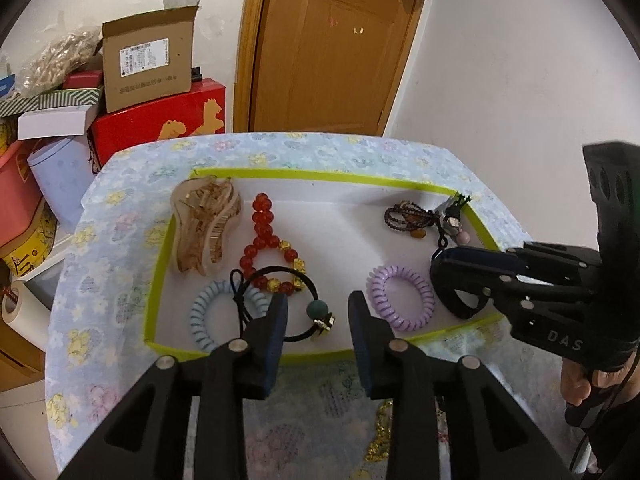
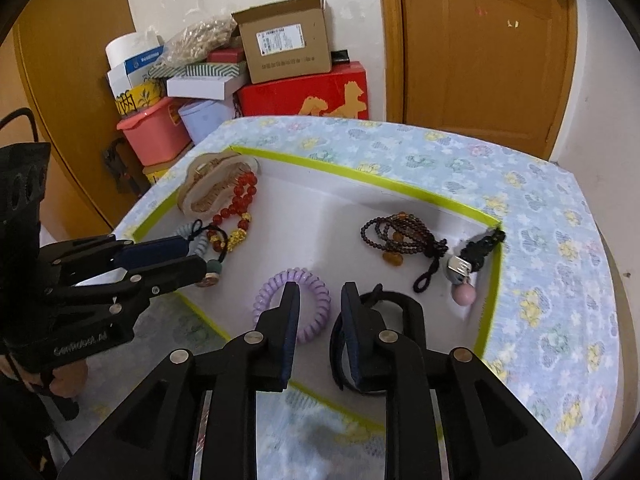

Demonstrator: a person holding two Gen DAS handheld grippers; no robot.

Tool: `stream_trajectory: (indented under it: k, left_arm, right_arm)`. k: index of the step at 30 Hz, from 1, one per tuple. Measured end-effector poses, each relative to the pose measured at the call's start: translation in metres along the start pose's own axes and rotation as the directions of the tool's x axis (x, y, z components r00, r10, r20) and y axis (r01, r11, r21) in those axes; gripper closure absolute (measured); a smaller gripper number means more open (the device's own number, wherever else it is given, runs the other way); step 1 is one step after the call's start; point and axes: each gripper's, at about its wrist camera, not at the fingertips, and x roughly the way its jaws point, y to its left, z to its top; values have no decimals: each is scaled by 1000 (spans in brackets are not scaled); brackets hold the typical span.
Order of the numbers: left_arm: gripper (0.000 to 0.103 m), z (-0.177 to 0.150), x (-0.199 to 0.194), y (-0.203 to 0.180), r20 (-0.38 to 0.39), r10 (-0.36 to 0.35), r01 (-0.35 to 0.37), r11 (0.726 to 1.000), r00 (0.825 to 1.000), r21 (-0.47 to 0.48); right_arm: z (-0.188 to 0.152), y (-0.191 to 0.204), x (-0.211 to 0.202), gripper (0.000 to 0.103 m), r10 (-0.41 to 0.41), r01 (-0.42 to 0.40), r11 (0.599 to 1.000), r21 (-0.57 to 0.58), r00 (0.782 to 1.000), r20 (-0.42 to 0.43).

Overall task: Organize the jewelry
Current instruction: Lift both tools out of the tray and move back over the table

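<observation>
Right in front of me, a person holds a pair of tongs in each hand over a desk (image 1: pixel 100 280) with a blue flowery cloth.

The left tongs (image 1: pixel 318 304) are spread wide. They pinch nothing. A black hair tie with a green bead (image 1: pixel 315 309) lies on the tray under the gap.

The right tongs (image 2: pixel 320 292) are a little bit apart, and nothing sits between the pads. A thick black band (image 2: pixel 400 300) hangs looped around one finger of these tongs.

All the jewelry lies in a flat white tray with a green edge (image 1: pixel 320 178) on the desk. A purple curly hair tie (image 1: pixel 378 292) sits near the front, just beside the right tongs. A light blue curly hair tie (image 1: pixel 200 320) sits at the front left, with the black hair tie lying across it.

Behind those is a red bead bracelet (image 1: pixel 262 216) with some gold beads. Next to it, in the far left corner, is a big see-through tan hair claw (image 1: pixel 204 228). On the far right side is a dark brown bead string (image 1: pixel 408 216), and beside it a clip with a pink ball (image 2: pixel 463 294).

Past the desk are stacked boxes (image 1: pixel 156 64) and a brown wooden door (image 1: pixel 332 48).
</observation>
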Motion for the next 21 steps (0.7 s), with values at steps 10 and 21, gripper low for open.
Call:
stream_trajectory:
  k: [10, 21]
  left_arm:
    - [70, -29, -54, -20, 52, 39, -40, 999, 998, 13]
    - [70, -88, -106, -45, 47, 56, -55, 998, 997, -29]
  right_arm:
    - [-37, 2, -55, 81, 2, -4, 999, 41, 999, 42]
    - [-93, 26, -109, 80, 18, -21, 997, 72, 999, 45]
